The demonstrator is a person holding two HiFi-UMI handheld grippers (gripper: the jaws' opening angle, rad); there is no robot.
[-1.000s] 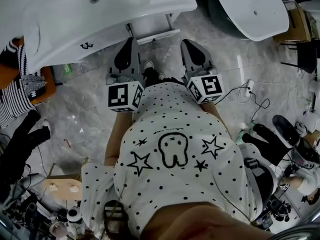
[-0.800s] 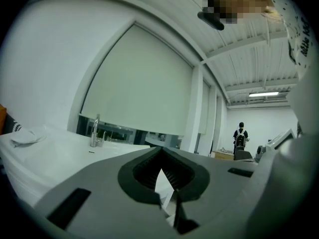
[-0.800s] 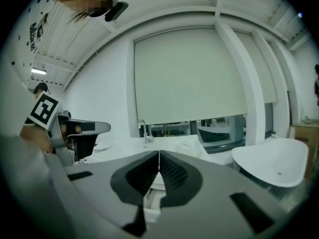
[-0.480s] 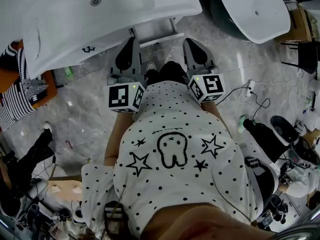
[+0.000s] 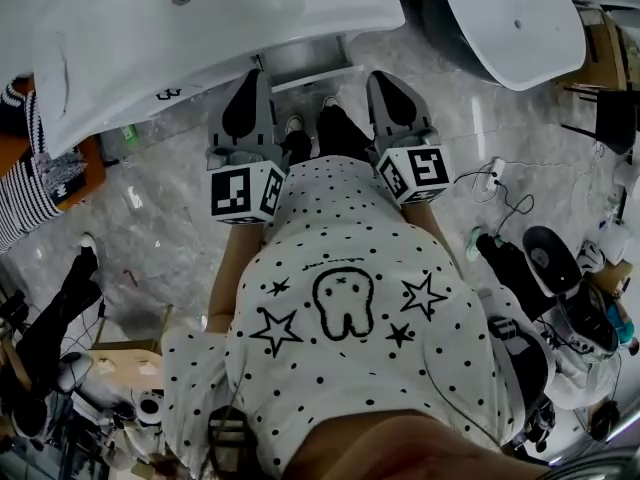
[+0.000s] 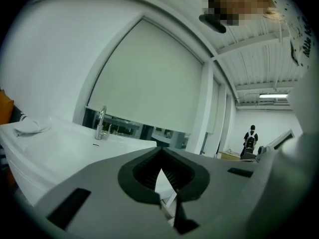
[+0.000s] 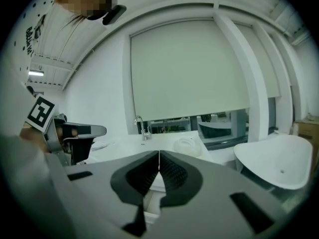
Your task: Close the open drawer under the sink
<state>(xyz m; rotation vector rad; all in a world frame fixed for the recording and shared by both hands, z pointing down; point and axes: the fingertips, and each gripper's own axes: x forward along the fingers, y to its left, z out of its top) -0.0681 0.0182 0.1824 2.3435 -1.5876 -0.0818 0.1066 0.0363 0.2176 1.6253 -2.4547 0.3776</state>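
Observation:
The white sink (image 5: 200, 28) fills the top left of the head view. Below its front rim the drawer (image 5: 310, 68) sticks out a little, grey inside with a white front edge. My left gripper (image 5: 250, 78) and right gripper (image 5: 384, 78) point side by side at that drawer front, both shut with nothing between the jaws. I cannot tell whether either tip touches it. In the left gripper view the left gripper (image 6: 160, 153) shows the sink top (image 6: 60, 143) and its tap (image 6: 101, 123) beyond. Past the right gripper (image 7: 158, 154) stands the same tap (image 7: 142, 128).
A second white basin (image 5: 510, 18) stands at the top right. Cables and a power strip (image 5: 492, 176) lie on the marble floor to the right, with equipment (image 5: 560, 268) past them. Someone in a striped top (image 5: 30, 188) is at the left; a cardboard box (image 5: 120, 368) lies lower left.
Both grippers have moved forward together toward the sink and the drawer front, and the person has stepped closer. Their jaws have stayed shut.

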